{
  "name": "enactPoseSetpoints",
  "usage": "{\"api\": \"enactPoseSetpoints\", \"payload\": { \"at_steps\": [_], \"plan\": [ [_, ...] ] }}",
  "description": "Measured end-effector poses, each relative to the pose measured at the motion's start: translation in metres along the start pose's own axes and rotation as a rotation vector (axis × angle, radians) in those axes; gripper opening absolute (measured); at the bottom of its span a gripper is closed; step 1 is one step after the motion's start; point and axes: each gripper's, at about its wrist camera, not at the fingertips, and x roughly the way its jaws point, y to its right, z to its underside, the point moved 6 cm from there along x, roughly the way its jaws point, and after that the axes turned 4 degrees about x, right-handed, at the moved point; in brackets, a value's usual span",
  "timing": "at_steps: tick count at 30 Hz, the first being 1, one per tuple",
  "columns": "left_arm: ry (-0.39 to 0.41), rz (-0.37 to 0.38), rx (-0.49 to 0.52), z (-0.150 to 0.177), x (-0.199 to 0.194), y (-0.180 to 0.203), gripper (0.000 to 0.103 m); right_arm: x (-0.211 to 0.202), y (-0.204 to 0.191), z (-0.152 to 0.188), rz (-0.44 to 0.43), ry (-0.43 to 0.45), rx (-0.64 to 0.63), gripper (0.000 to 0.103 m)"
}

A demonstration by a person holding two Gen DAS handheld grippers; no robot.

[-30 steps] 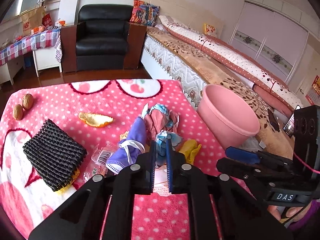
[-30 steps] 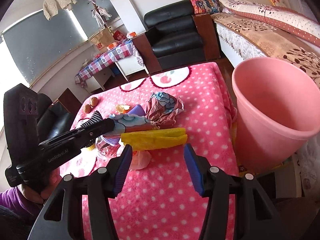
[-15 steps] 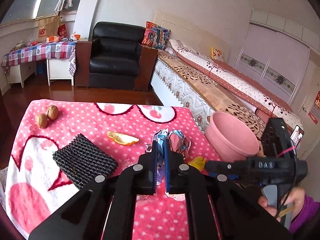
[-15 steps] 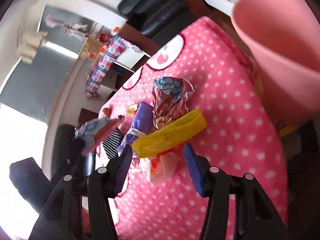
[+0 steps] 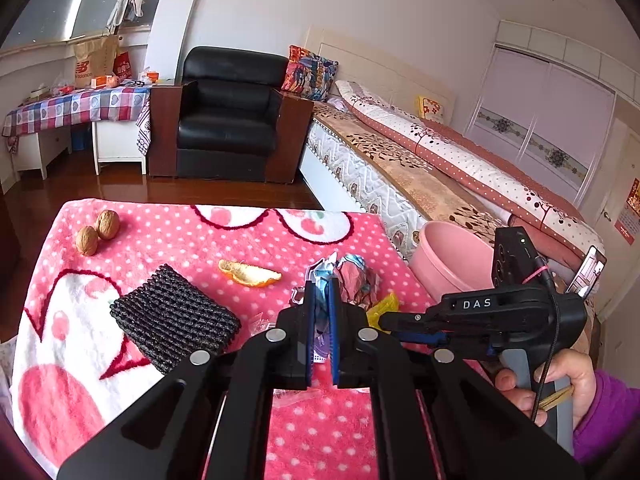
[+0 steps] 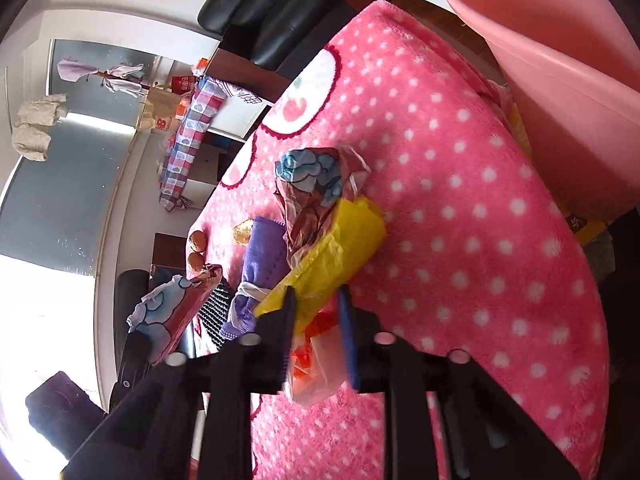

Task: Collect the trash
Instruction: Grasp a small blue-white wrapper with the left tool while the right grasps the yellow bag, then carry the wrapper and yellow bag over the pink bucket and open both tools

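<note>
The left gripper (image 5: 321, 320) has its jaws clenched on a blue-and-pink wrapper (image 6: 172, 312), lifted clear of the pink dotted tabletop (image 5: 192, 248). The right gripper (image 6: 318, 320) has its jaws closed around the near end of a yellow plastic bag (image 6: 336, 248); whether they pinch it firmly I cannot tell, since a narrow gap shows on one side.

Ahead of the right jaws lie a crumpled brown-and-blue wrapper (image 6: 316, 184) and a purple cloth piece (image 6: 260, 256); an orange-and-white bag (image 6: 320, 364) sits directly beneath them. The pink bin (image 6: 560, 60) stands beyond the tabletop's edge, far ahead and to one side of the right jaws. Left of the left jaws lie a black mesh pad (image 5: 172, 316), an orange peel (image 5: 248, 274) and two walnuts (image 5: 98, 232).

To do this step well, I judge the right grip should bite well into the bag before lifting, since thin plastic slips and may drag the crumpled wrapper that touches it. Lift straight up, then carry over the bin's rim.

The right gripper is rolled strongly sideways, so the tabletop appears tilted in its view; the person's right hand (image 5: 560, 384) holds its handle low, beside the left jaws.
</note>
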Motion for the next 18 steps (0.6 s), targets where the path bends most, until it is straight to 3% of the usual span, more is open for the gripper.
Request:
{"api": "enactPoseSetpoints", "payload": {
  "at_steps": [5,13,18],
  "plan": [
    [0.011,-0.005,-0.002,-0.001,-0.005,0.001,0.005,-0.016,-0.013,0.001,-0.005,0.063,-0.091,0.004],
    [0.019,0.005,0.016,-0.007,-0.007,0.017,0.005,-0.068,-0.036,0.003,0.083,0.253,-0.312,0.004],
    [0.016,0.047,0.035,-0.017,0.0,0.041,0.005,-0.107,-0.039,-0.001,0.141,0.383,-0.381,0.004]
  ]
}}
